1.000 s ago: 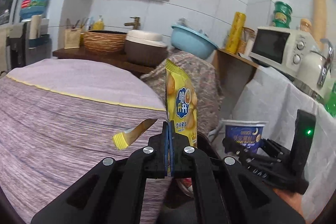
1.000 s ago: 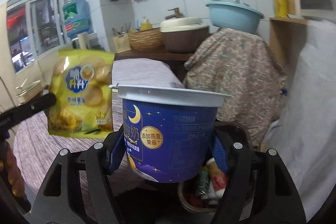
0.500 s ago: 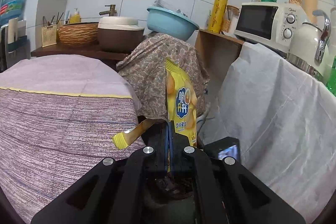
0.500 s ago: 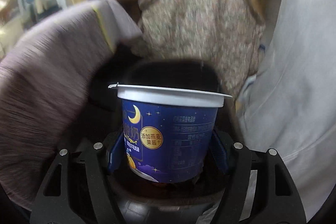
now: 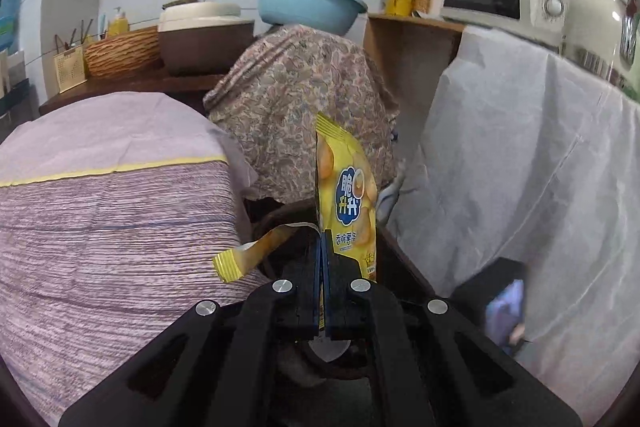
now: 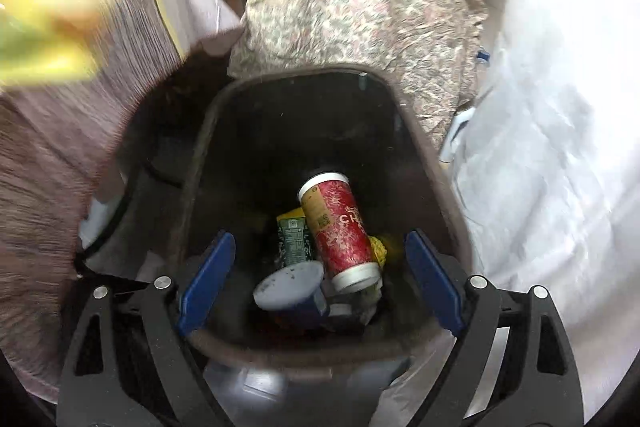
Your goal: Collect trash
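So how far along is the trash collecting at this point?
Done: the blue yogurt cup lies in the bin beside a red cup; the right gripper, jaws just opened, hangs empty above it. In hand: the left gripper is shut on the yellow chip bag. Left: dropping that bag in. No other loose trash shows.

Lit softly from upper left; blurred badly at left edge of right view, shadowed deep inside dark plastic bin (image 6: 304, 131); bent by fisheye at rims.
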A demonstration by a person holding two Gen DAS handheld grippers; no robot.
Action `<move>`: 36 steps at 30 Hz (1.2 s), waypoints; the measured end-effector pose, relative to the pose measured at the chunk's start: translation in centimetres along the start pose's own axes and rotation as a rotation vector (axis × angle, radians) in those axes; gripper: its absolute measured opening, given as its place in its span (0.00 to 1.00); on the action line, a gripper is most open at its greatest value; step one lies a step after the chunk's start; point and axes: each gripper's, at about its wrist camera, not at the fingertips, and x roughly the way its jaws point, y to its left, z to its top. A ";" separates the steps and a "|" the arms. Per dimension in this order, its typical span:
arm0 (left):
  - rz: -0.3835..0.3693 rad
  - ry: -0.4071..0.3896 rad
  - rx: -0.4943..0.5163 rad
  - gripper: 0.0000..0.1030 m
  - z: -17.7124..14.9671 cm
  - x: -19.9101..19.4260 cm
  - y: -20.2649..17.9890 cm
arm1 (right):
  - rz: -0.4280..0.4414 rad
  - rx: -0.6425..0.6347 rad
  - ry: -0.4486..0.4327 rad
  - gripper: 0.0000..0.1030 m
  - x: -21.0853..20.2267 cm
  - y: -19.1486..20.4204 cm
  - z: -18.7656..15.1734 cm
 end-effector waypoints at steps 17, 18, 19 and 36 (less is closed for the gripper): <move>-0.043 0.135 0.047 0.75 -2.0 7.9 -2.3 | -0.052 0.067 -0.091 0.85 -10.0 -1.7 -5.2; -0.046 0.120 0.056 0.75 -2.0 7.4 -2.5 | -0.049 0.069 -0.092 0.85 -10.0 -1.8 -5.3; -0.043 0.116 0.071 0.75 -1.9 6.9 -2.8 | -0.046 0.071 -0.092 0.85 -10.2 -1.9 -5.4; 0.044 -0.234 0.055 0.95 -1.8 -11.3 -0.3 | -0.044 -0.004 -0.232 0.89 -15.6 1.5 -4.8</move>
